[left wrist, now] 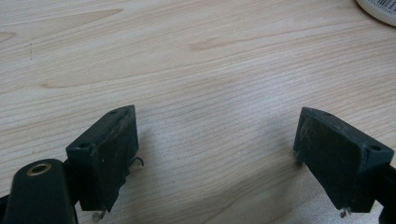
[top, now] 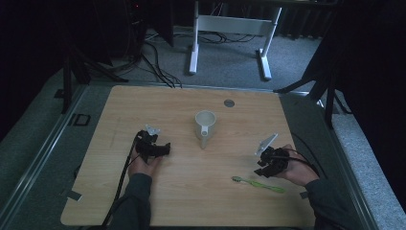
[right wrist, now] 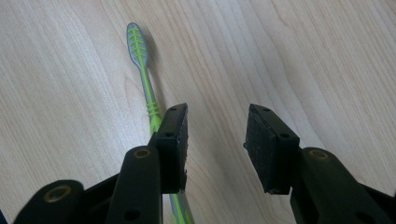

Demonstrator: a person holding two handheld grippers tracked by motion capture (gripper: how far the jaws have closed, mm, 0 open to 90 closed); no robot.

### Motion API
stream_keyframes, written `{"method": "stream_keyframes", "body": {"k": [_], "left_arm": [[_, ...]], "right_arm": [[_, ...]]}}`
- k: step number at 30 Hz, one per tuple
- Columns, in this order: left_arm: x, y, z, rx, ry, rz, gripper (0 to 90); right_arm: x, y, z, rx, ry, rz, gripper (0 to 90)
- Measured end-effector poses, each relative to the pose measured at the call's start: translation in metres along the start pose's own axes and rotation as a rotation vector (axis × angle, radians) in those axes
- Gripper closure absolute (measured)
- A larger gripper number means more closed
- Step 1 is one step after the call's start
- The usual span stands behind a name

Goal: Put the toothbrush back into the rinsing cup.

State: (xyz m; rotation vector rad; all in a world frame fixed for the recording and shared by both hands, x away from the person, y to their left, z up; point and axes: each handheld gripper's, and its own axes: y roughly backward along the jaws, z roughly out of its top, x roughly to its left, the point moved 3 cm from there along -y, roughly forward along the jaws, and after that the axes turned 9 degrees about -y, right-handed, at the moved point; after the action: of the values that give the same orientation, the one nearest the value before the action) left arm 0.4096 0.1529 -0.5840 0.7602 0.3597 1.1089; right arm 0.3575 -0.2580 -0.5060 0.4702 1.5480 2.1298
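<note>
Two grippers are held with jaws spread, nothing pinched: left gripper [left wrist: 215, 154], right gripper [right wrist: 215, 140]. Green plastic toothbrush [right wrist: 142, 70] is seen under the right gripper's left-hand jaw; white plastic mug [top: 205, 125], contents undetermined.

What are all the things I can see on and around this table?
Table: one, light wood, centre of the room.
Cup: one, white, handle toward the person, middle of the table.
Toothbrush: one, green and grey, lying flat at the near right, partly under one jaw of the right gripper.
Round cap: one, grey, set in the far tabletop.
White stand: one, on the floor behind.
Left gripper: one, black, jaws open over bare wood.
Right gripper: one, black, jaws open, holding nothing.
</note>
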Motion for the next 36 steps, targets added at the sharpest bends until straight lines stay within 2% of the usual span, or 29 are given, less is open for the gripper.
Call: {"method": "stream_keyframes", "body": {"k": [18, 36], "left_arm": [[0.0, 0.0, 0.0, 0.0, -0.001, 0.0, 14.3], [0.0, 0.0, 0.0, 0.0, 0.0, 0.0, 14.3]], "right_arm": [[0.004, -0.008, 0.001, 0.043, 0.025, 0.023, 59.0], [0.011, -0.014, 0.003, 0.129, 0.068, 0.033, 61.1]]}}
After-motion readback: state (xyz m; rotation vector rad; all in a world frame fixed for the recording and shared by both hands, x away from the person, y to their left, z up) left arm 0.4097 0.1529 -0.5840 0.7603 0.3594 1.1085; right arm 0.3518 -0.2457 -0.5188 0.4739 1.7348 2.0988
